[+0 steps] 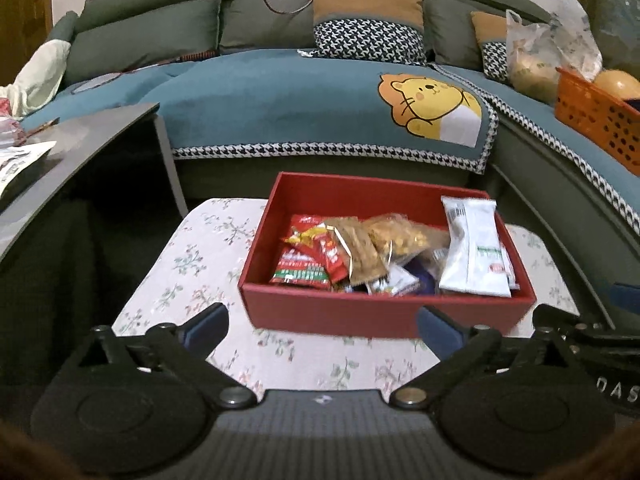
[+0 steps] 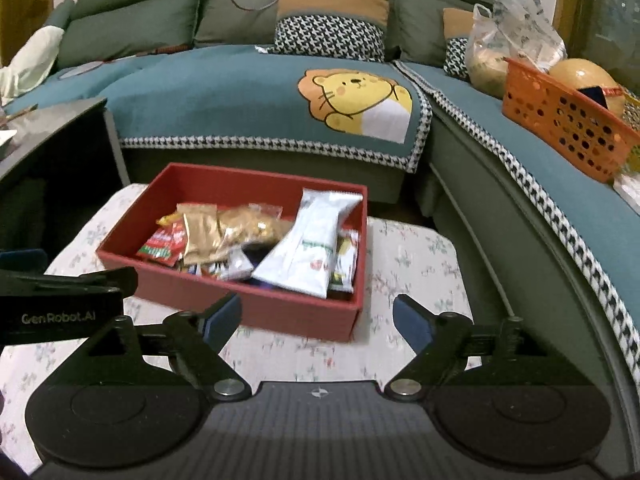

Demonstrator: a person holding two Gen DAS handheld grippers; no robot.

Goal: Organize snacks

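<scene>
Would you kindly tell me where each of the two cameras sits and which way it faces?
Left wrist: on the left gripper, facing forward over the floral table at the red box; own open fingers show.
Right wrist: on the right gripper, facing the red box from farther right; the left gripper intrudes at left.
Shared: box, white packet, sofa, orange basket.

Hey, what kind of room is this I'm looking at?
Most likely a home living room: a green sectional sofa with throw pillows, a lion-print cover, and a red box of snacks on a floral-clothed low table.
</scene>
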